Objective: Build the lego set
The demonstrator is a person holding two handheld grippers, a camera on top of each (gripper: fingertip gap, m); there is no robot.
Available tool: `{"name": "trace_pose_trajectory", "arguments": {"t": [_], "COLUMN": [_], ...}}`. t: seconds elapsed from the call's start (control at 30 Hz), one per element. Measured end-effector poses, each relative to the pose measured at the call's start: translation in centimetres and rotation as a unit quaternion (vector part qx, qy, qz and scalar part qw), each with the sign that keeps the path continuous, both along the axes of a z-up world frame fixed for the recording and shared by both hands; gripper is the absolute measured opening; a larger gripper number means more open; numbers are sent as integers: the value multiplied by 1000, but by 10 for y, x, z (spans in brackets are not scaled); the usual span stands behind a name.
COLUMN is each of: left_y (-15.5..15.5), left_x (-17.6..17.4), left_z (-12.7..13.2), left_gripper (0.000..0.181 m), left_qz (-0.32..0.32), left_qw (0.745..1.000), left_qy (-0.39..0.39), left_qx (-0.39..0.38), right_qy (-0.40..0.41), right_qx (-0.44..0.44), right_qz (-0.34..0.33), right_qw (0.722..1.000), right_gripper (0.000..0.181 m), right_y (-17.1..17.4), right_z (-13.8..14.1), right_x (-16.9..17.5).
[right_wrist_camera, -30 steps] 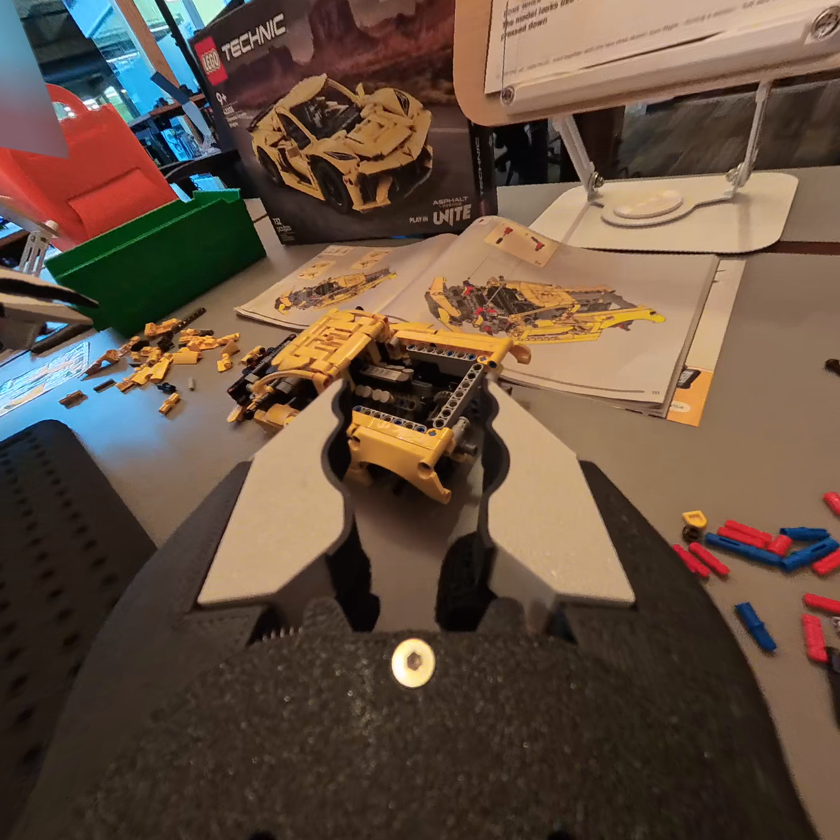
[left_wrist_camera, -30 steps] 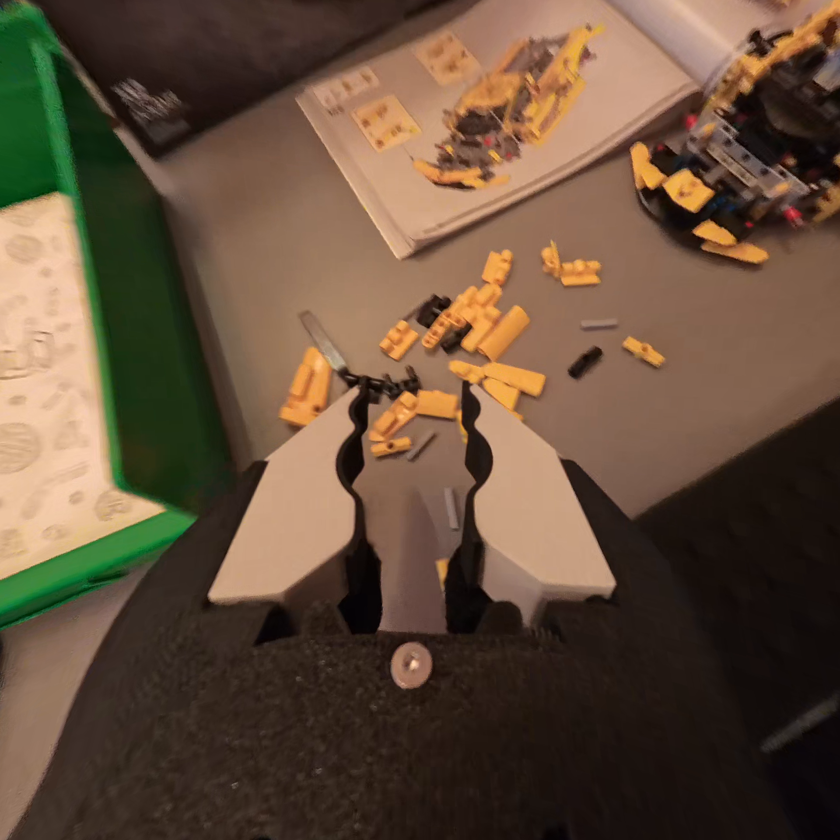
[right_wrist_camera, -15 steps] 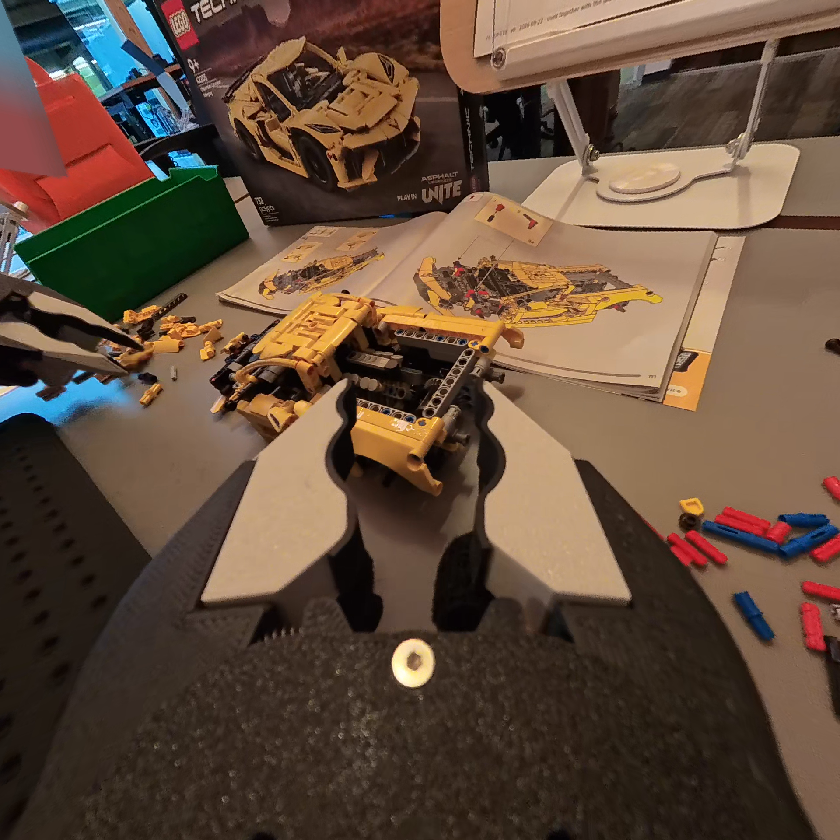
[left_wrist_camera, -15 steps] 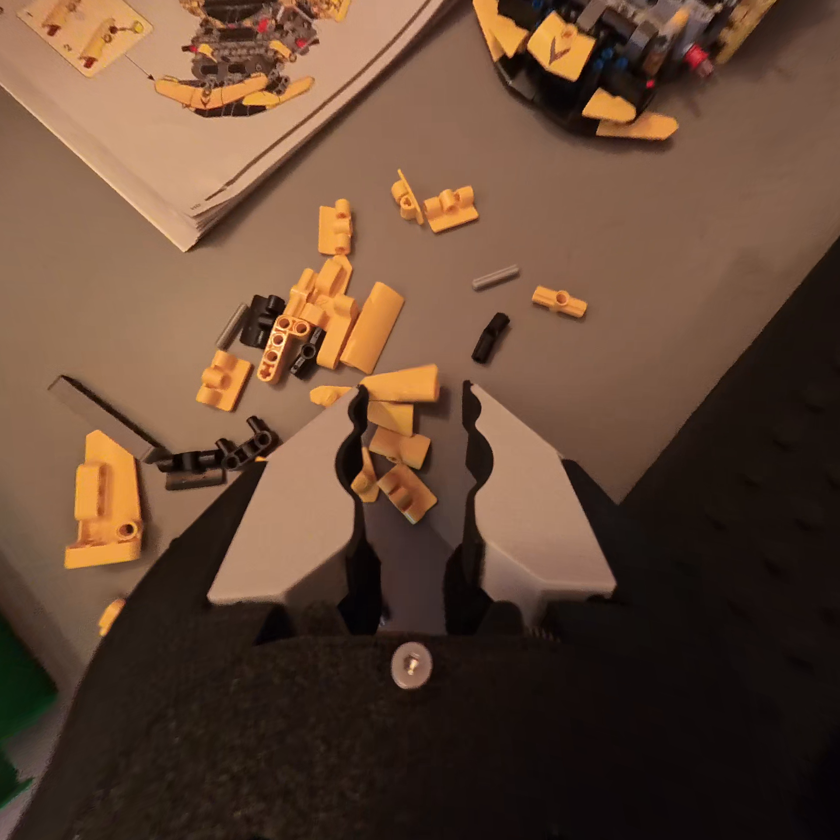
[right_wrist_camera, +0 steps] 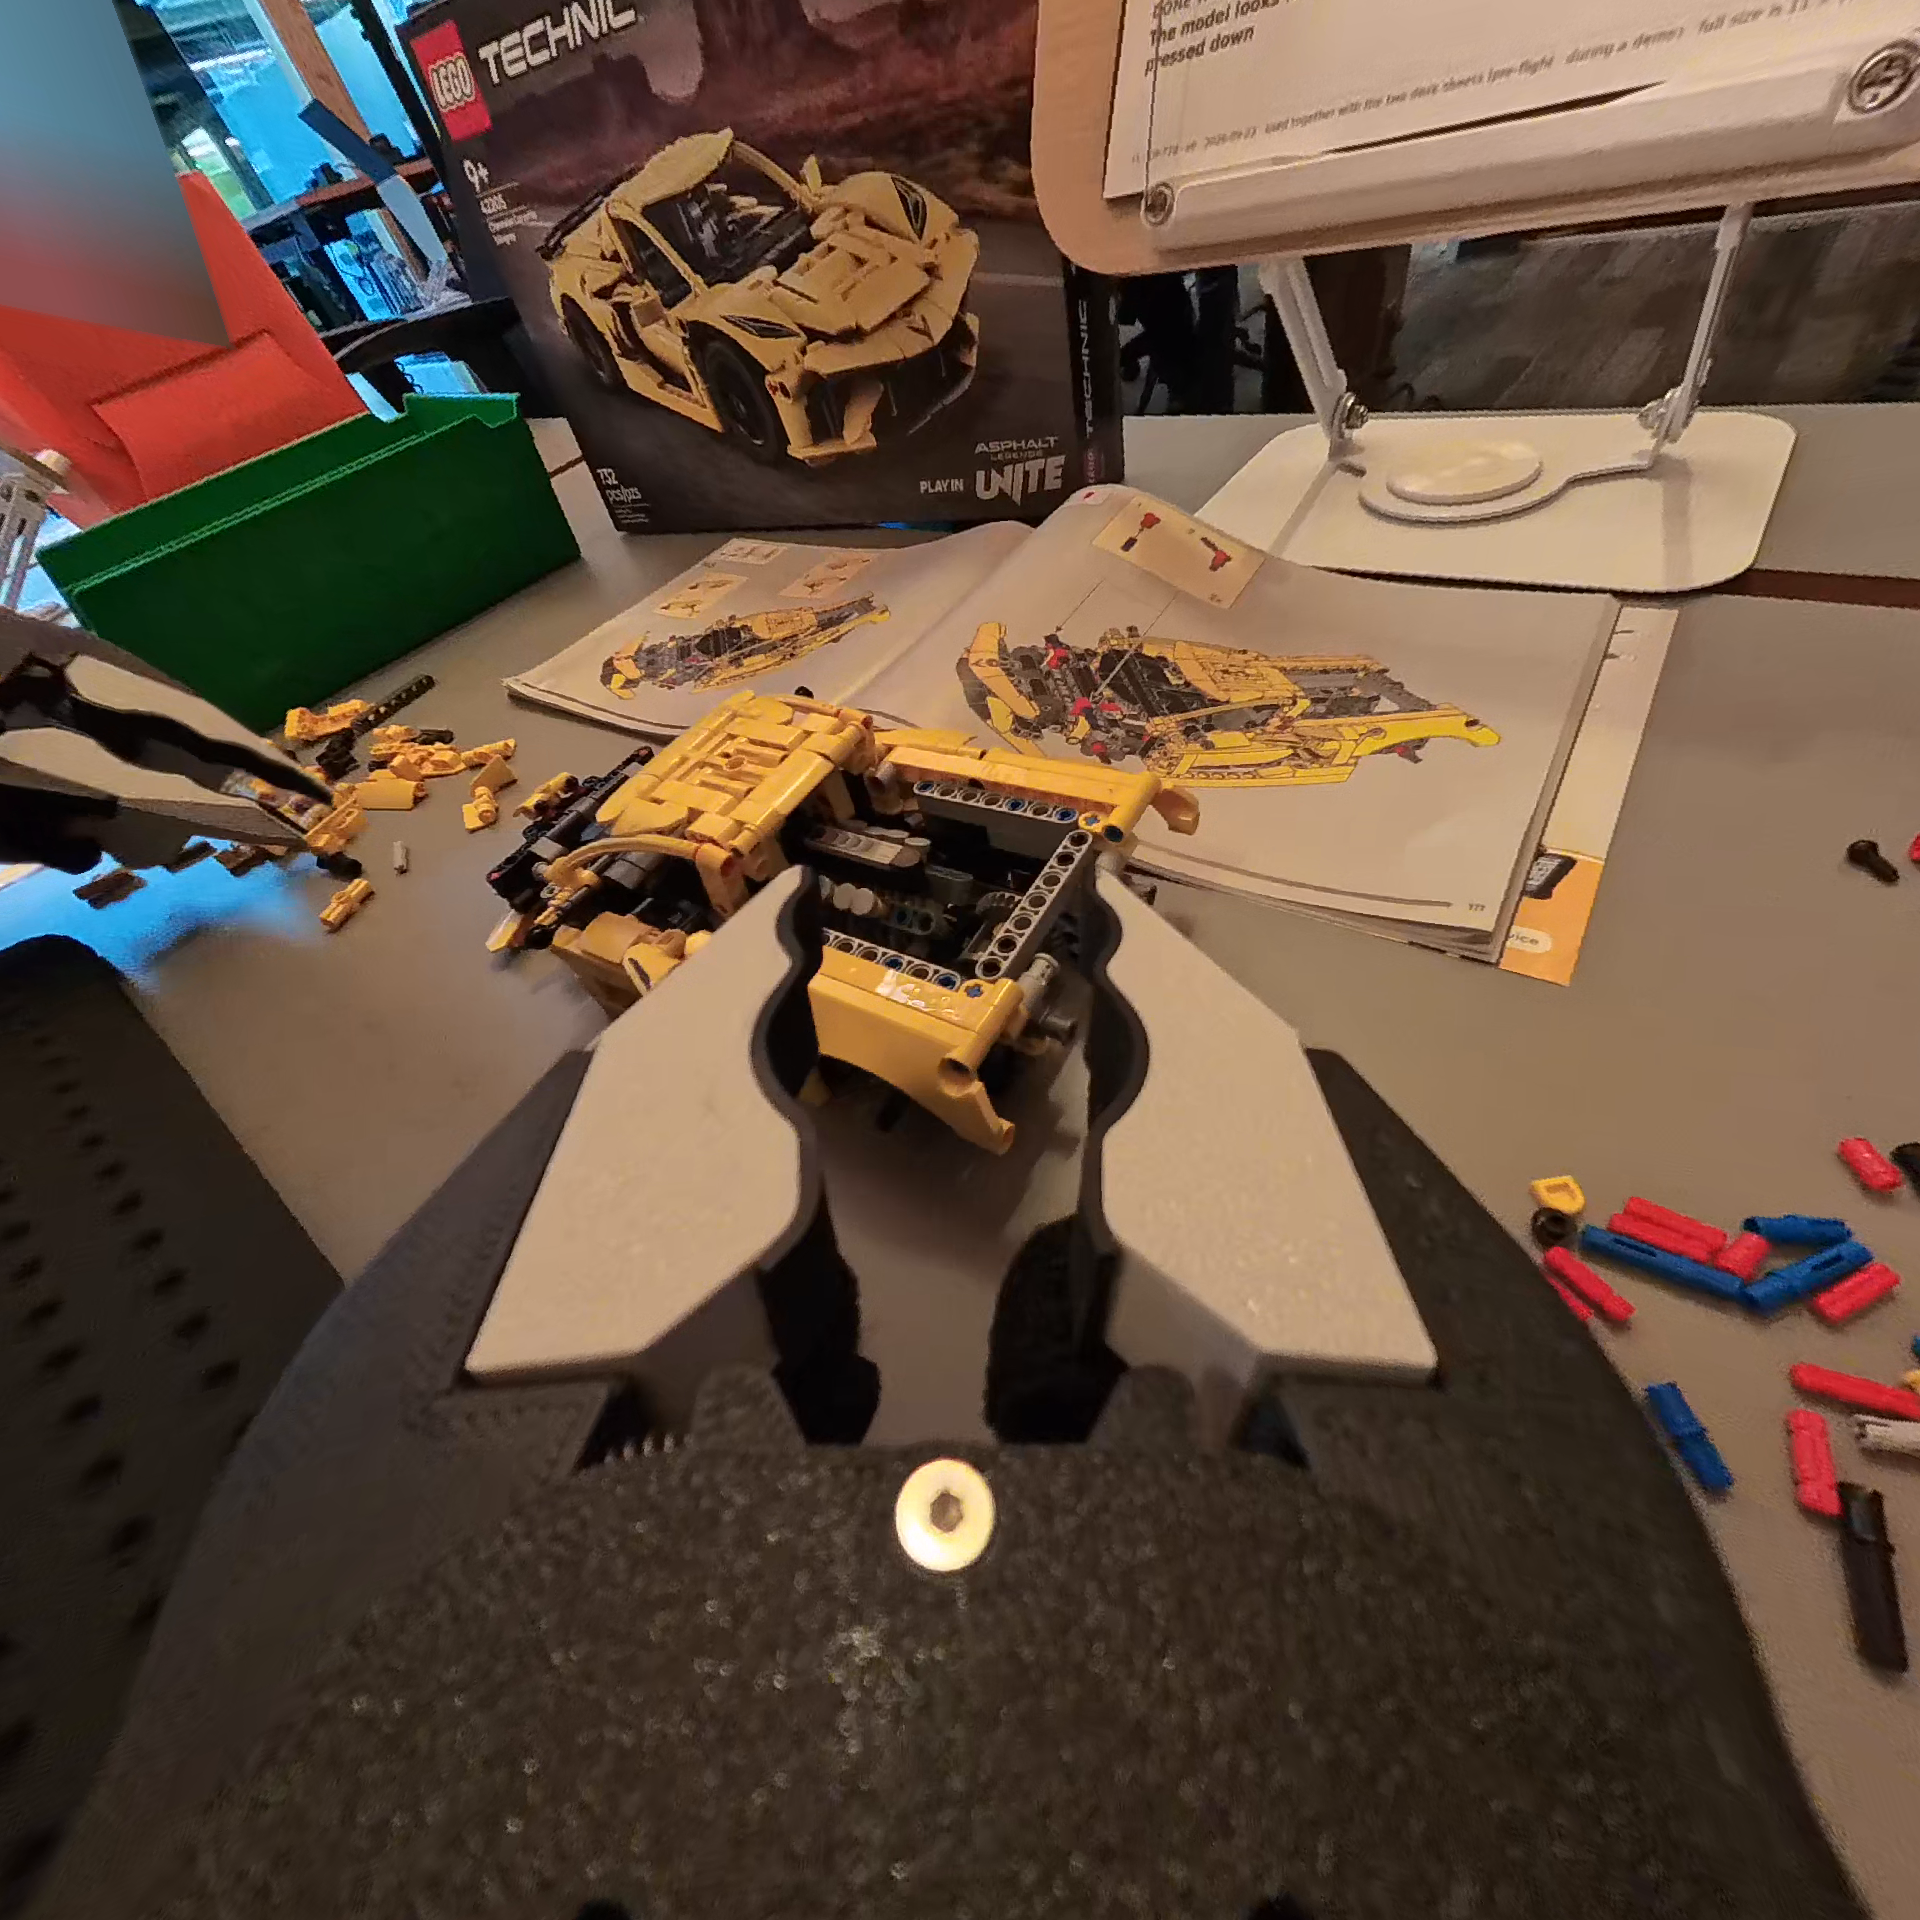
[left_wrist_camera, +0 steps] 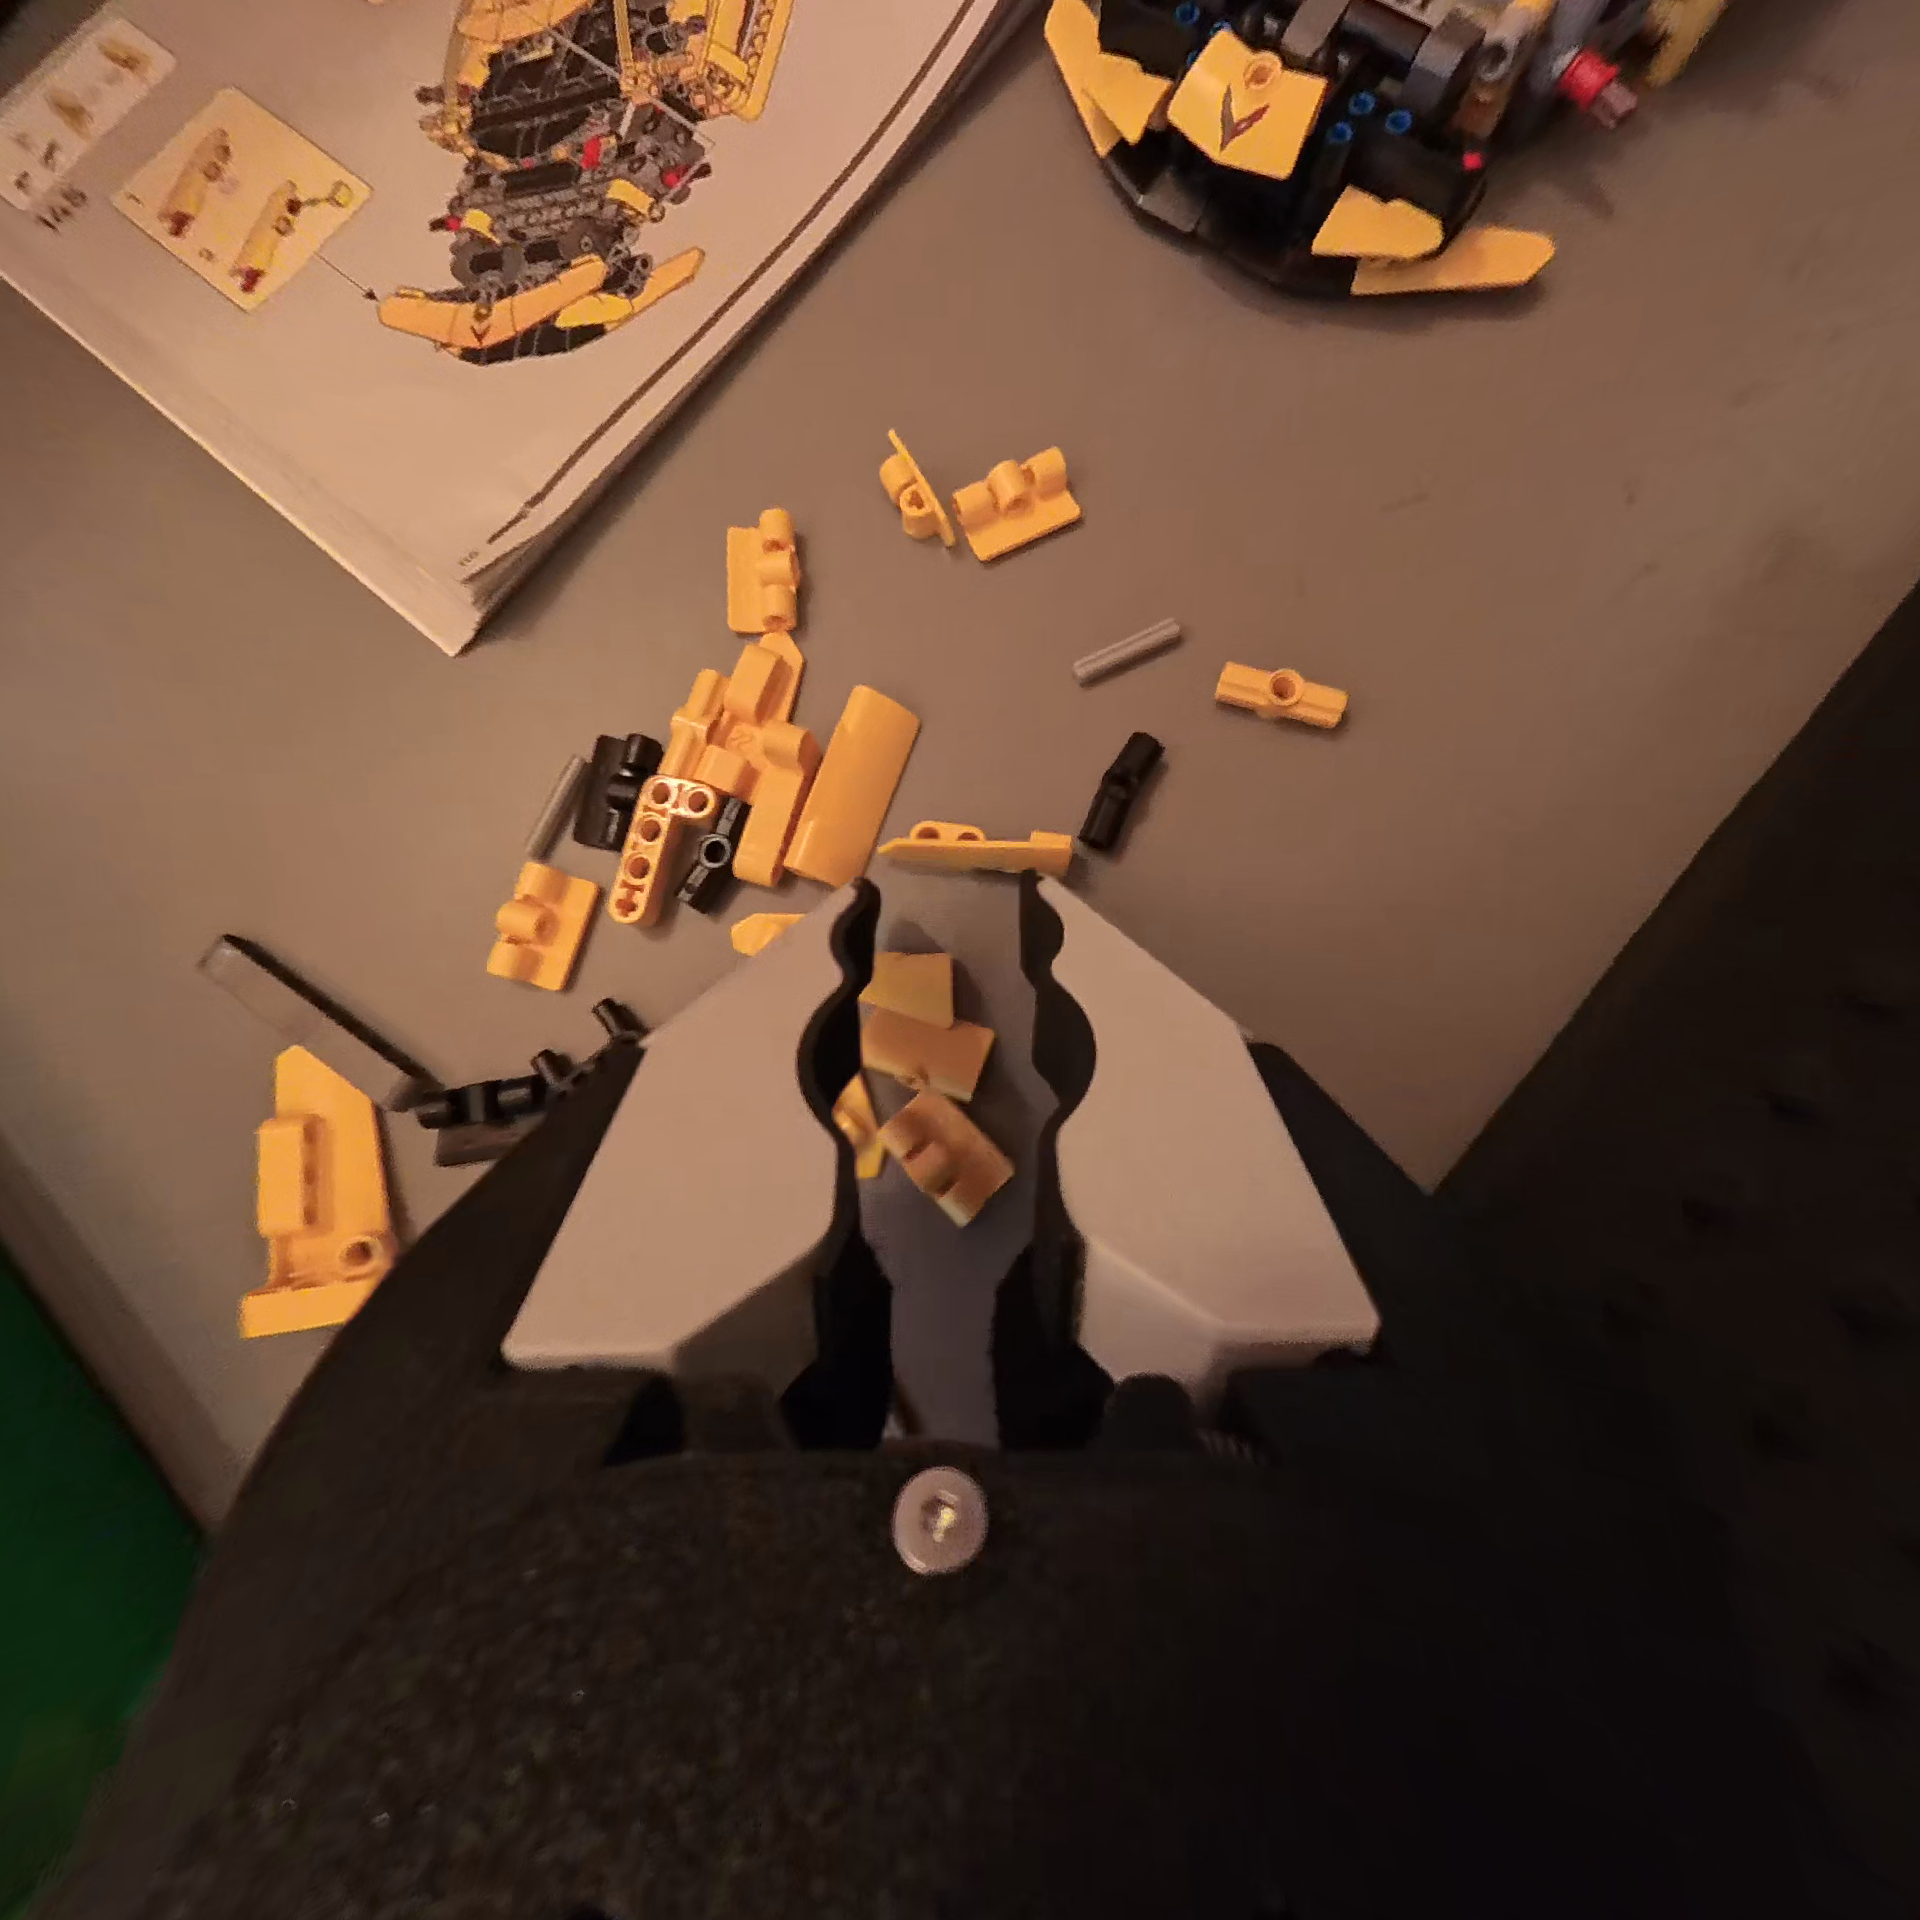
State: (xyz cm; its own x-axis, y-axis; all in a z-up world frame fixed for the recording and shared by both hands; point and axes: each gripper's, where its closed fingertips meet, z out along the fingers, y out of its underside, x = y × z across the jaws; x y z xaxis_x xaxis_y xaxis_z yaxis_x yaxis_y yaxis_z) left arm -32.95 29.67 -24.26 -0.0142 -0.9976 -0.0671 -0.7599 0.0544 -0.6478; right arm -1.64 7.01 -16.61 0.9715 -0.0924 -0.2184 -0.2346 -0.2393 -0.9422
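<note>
My left gripper [left_wrist_camera: 943,891] is open and low over a scatter of loose yellow and black lego pieces [left_wrist_camera: 769,769] on the grey table. Three small yellow panels [left_wrist_camera: 925,1049] lie between its fingers, and a flat yellow wedge [left_wrist_camera: 977,847] lies just past the tips. My right gripper [right_wrist_camera: 951,883] is open, its jaws on either side of the near end of the half-built yellow car model [right_wrist_camera: 831,831], which rests on the table. The model's nose shows at the top of the left wrist view [left_wrist_camera: 1299,135]. The left gripper also shows at the left edge of the right wrist view [right_wrist_camera: 156,769].
The open instruction booklet [right_wrist_camera: 1299,727] lies behind the model and shows in the left wrist view [left_wrist_camera: 416,416]. A green bin [right_wrist_camera: 312,561], the set's box [right_wrist_camera: 779,291] and a white stand [right_wrist_camera: 1507,488] are at the back. Red and blue pins [right_wrist_camera: 1714,1257] lie right. A black perforated mat [right_wrist_camera: 104,1195] borders the table's left front. There is about 40 centimetres between the tips of the two grippers.
My left gripper swung from beside the green bin to over the loose yellow pieces, and its jaws narrowed. My right gripper stayed at the model, jaws slightly narrower.
</note>
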Motion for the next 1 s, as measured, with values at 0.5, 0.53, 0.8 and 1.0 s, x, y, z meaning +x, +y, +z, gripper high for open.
{"name": "trace_pose_trajectory", "arguments": {"t": [0.5, 0.53, 0.8, 1.0], "left_y": [20, 9, -7, -5], "left_x": [-3, -1, 11, 12], "left_z": [16, 19, 9, -6], "left_gripper": [31, 31, 31, 15], "left_qz": [214, 228, 307, 311], "left_qw": [960, 946, 914, 921], "left_qy": [5, -4, 24, 69], "left_qx": [-179, -232, -264, -225], "right_qy": [8, 11, 22, 42], "right_qx": [4, 6, 11, 36], "right_qz": [11, 12, 47, 45], "right_qw": [1000, 1000, 999, 997], "right_gripper": [46, 46, 46, 46], "right_y": [1, 1, 5, 1], "right_z": [-1, -1, -1, 7], "right_x": [-3, -3, -13, -9]}}
